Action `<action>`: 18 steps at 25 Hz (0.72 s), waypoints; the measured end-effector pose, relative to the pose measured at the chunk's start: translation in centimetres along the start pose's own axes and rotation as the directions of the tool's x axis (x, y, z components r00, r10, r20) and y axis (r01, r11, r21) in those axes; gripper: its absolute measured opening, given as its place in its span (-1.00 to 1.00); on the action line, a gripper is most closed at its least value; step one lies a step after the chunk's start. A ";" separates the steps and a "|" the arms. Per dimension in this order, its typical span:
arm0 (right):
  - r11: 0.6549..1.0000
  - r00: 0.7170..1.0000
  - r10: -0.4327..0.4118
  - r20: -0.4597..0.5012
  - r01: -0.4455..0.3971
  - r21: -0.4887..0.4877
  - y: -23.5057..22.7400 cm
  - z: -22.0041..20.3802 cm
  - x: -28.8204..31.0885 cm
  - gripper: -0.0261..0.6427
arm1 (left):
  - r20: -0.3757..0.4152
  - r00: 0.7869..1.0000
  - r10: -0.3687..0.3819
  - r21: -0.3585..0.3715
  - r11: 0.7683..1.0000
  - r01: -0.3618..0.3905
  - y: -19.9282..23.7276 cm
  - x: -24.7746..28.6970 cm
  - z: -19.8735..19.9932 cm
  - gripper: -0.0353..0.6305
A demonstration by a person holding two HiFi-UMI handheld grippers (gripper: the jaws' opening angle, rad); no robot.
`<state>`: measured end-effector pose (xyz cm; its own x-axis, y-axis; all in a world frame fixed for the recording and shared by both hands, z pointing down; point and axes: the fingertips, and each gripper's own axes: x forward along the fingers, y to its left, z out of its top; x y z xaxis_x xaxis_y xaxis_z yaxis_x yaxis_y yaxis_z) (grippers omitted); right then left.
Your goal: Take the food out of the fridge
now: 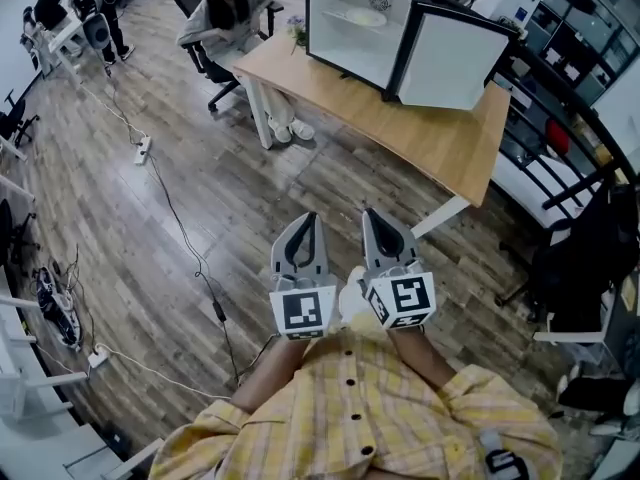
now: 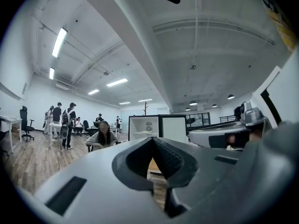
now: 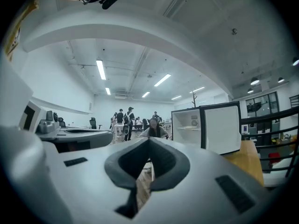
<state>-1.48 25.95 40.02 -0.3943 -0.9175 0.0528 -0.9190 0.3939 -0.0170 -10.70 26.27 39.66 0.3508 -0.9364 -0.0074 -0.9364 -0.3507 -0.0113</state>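
Note:
A small white fridge (image 1: pixel 350 23) stands on a wooden table (image 1: pixel 420 133) with its door (image 1: pixel 455 63) swung open to the right. A pale plate of food (image 1: pixel 362 15) lies on its shelf. My left gripper (image 1: pixel 309 220) and right gripper (image 1: pixel 371 215) are held side by side over the floor, well short of the table, and both point towards the fridge. In each, the jaws meet at the tips with nothing between them. The left gripper view shows the fridge (image 2: pixel 145 127) far beyond the left gripper (image 2: pixel 152 139); the right gripper view shows the fridge (image 3: pixel 189 125) beyond the right gripper (image 3: pixel 148 140).
A person (image 1: pixel 225 8) sits on an office chair at the table's left end. Cables (image 1: pixel 190 248) and a power strip (image 1: pixel 143 149) lie on the wood floor at the left. Black railing (image 1: pixel 560 163) and a chair (image 1: pixel 580 268) stand to the right.

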 end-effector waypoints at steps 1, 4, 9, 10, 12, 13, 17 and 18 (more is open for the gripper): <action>1.000 1.000 -0.004 0.003 0.004 -0.006 0.0 0.1 0.4 -0.90 | 0.002 1.000 -0.002 -0.001 1.000 0.002 0.3 0.2 0.0 -0.87; 1.000 1.000 -0.010 0.003 0.010 -0.007 -0.1 0.3 1.5 -0.90 | -0.001 1.000 -0.012 -0.003 1.000 0.012 1.0 1.0 0.0 -0.87; 1.000 1.000 0.002 0.012 -0.002 -0.011 -0.3 0.3 4.7 -0.90 | 0.015 1.000 -0.028 0.018 0.999 0.028 2.5 3.7 0.2 -0.87; 1.000 1.000 0.002 0.017 -0.001 -0.008 -0.6 0.3 5.6 -0.90 | 0.018 0.999 -0.029 0.024 0.999 0.029 2.8 4.5 0.2 -0.87; 1.000 1.000 0.000 0.026 0.000 -0.003 -1.3 0.2 7.4 -0.90 | 0.018 0.999 -0.031 0.032 0.999 0.030 3.5 6.2 0.1 -0.87; 1.000 1.000 -0.002 0.030 0.002 0.001 -1.6 0.2 8.3 -0.90 | 0.016 0.999 -0.030 0.035 0.999 0.030 3.9 7.1 0.0 -0.87; 1.000 0.999 -0.018 0.042 0.018 0.005 -3.6 0.1 12.5 -0.90 | 0.012 0.999 -0.031 0.043 0.999 0.031 5.8 11.8 -0.5 -0.87; 1.000 0.999 -0.023 0.041 0.022 0.005 -4.3 0.1 13.7 -0.90 | 0.010 0.999 -0.033 0.043 0.999 0.033 6.2 13.4 -0.6 -0.87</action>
<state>-2.93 11.65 40.77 -0.3733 -0.9276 0.0122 -0.9276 0.3731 -0.0205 -11.86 11.57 40.10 0.3817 -0.9241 -0.0174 -0.9233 -0.3803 -0.0547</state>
